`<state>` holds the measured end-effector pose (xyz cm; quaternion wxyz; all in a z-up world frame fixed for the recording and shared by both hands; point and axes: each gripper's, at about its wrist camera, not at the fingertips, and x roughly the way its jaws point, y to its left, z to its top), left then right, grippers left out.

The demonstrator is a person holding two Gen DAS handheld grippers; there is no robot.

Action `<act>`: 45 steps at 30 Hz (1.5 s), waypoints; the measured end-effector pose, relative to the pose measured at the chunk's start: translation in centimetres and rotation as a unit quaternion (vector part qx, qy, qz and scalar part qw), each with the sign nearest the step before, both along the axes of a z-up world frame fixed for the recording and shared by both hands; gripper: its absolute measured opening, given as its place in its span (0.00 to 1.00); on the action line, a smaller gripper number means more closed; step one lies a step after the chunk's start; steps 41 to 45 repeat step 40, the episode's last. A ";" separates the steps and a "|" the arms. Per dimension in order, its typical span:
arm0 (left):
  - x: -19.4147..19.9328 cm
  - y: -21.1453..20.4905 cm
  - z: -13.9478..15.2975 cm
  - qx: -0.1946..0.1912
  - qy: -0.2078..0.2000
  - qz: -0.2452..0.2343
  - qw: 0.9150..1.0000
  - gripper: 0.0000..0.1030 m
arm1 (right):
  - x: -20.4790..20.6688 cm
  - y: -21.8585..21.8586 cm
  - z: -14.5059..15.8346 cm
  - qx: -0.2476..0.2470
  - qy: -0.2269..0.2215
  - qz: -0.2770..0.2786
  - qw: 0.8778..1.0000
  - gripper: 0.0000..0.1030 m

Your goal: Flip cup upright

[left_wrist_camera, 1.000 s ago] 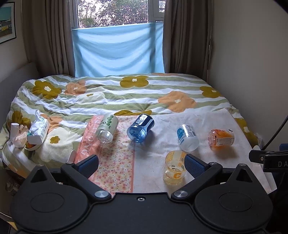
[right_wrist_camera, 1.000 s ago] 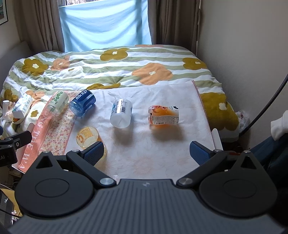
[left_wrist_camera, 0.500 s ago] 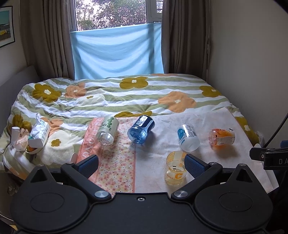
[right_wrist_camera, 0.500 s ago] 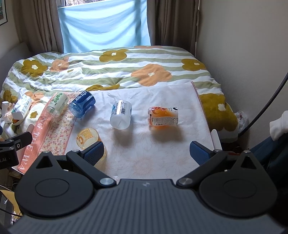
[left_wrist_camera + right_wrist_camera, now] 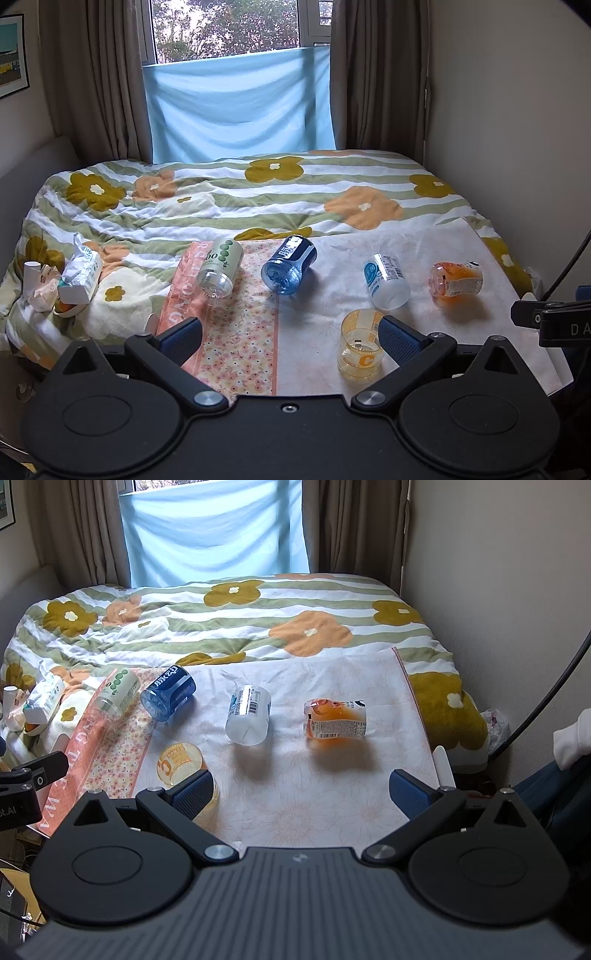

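Note:
Several plastic cups are on a cloth on the bed. A yellow cup [image 5: 360,345] [image 5: 181,764] stands upright near the front edge. On their sides lie a green-dotted cup [image 5: 220,266] [image 5: 117,693], a blue cup [image 5: 289,264] [image 5: 168,692], a clear cup with a blue label [image 5: 386,281] [image 5: 248,720] and an orange cup [image 5: 456,278] [image 5: 335,719]. My left gripper [image 5: 290,334] is open and empty, its right finger just beside the yellow cup. My right gripper [image 5: 301,794] is open and empty, its left finger in front of the yellow cup.
A white cloth [image 5: 332,775] and a pink floral cloth [image 5: 240,339] cover the flowered duvet [image 5: 258,199]. A tissue pack [image 5: 79,273] and small clutter lie at the left edge. A wall [image 5: 517,147] runs along the right. Curtains and a window are behind.
Both views have tilted up a little, showing more of the window. The cups have not moved. Both grippers stay open.

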<state>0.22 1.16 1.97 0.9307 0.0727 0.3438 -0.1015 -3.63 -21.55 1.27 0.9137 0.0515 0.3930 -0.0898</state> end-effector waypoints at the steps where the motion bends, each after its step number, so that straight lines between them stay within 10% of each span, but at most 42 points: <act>1: 0.0 0.0 0.0 0.000 0.000 0.000 1.000 1.00 | 0.0 0.0 0.0 0.000 0.000 0.000 1.000 1.00; 45: -0.4 0.0 -0.4 0.014 -0.018 0.012 1.000 1.00 | 0.1 -0.2 0.1 0.000 0.000 -0.002 1.000 1.00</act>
